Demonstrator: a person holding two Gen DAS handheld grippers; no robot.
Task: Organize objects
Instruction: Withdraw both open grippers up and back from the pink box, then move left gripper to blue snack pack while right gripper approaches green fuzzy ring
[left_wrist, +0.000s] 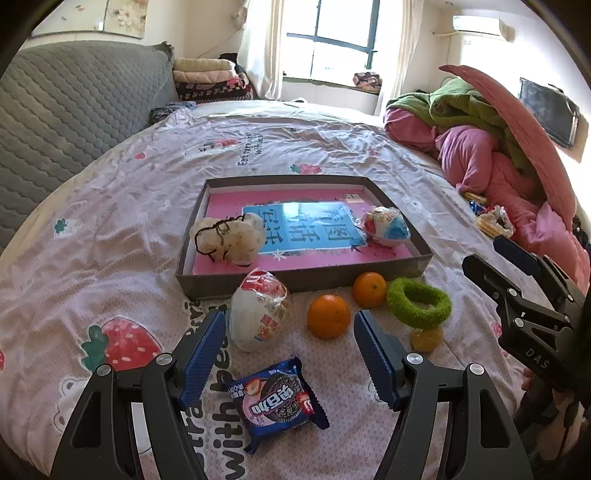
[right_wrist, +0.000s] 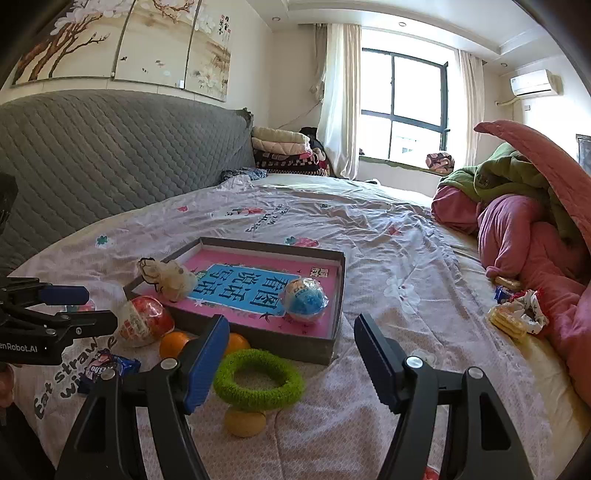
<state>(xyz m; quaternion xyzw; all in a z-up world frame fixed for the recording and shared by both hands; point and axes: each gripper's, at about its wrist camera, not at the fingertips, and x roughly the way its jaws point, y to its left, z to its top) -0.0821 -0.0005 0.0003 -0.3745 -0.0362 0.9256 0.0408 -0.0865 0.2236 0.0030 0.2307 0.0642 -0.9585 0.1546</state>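
Observation:
A shallow grey box with a pink and blue bottom lies on the bed. In it rest a cream plush toy and a blue wrapped ball. In front of the box lie a red-and-white wrapped ball, two oranges, a green fuzzy ring over a yellow fruit, and a blue cookie pack. My left gripper hangs open above the pack. My right gripper is open beside the ring.
A heap of pink and green bedding fills the right side, with snack packets at its foot. A grey quilted headboard runs along the left. Folded blankets sit in the far corner.

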